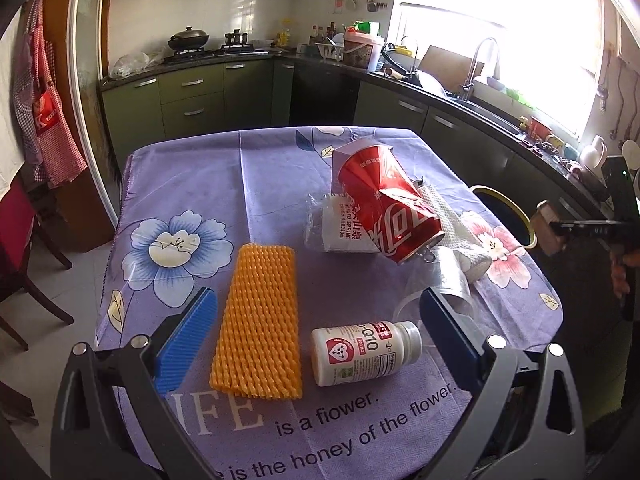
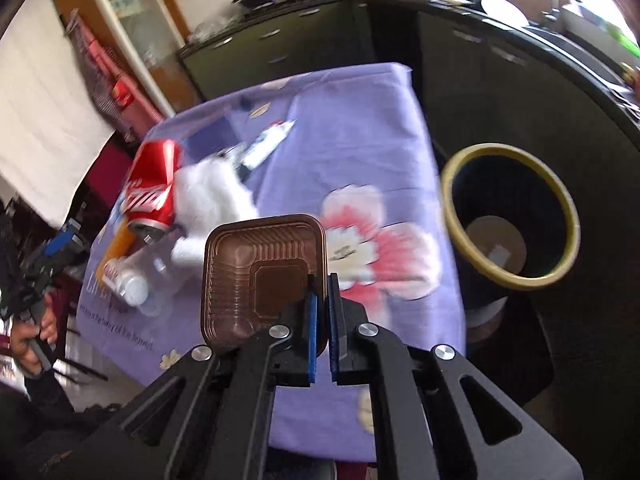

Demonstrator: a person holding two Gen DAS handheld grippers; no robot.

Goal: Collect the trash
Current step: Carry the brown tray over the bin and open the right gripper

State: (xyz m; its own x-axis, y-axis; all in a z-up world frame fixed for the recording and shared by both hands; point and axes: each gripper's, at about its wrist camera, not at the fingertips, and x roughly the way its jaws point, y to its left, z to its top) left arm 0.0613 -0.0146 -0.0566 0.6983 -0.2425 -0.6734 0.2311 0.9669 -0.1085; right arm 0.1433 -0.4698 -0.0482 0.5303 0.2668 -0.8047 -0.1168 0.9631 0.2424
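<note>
The right gripper [image 2: 322,312] is clamped on the rim of a brown plastic tray [image 2: 262,276], pinching one thin edge so the shallow tray hangs off to the side of the pads; it is lifted clear of the table [image 2: 360,120], near the table's right edge, presumably on its way to the yellow-rimmed bin [image 2: 510,216] that stands on the floor just past that edge. The left gripper [image 1: 316,324] hovers with its jaws wide apart over the table's near edge, holding nothing, probably ready for the next piece. Between its fingers lie an orange foam net [image 1: 260,320] and a white supplement bottle [image 1: 364,352]. Farther in, towards the right edge, a crushed red can [image 1: 390,208] rests on a clear water bottle [image 1: 340,224] and a crumpled white tissue [image 1: 456,224]. The table wears a purple flowered cloth with printed words and stands in a kitchen with dark green cabinets [image 1: 192,92], a stove [image 1: 216,50] and a bright window [image 1: 500,20] over a sink.
</note>
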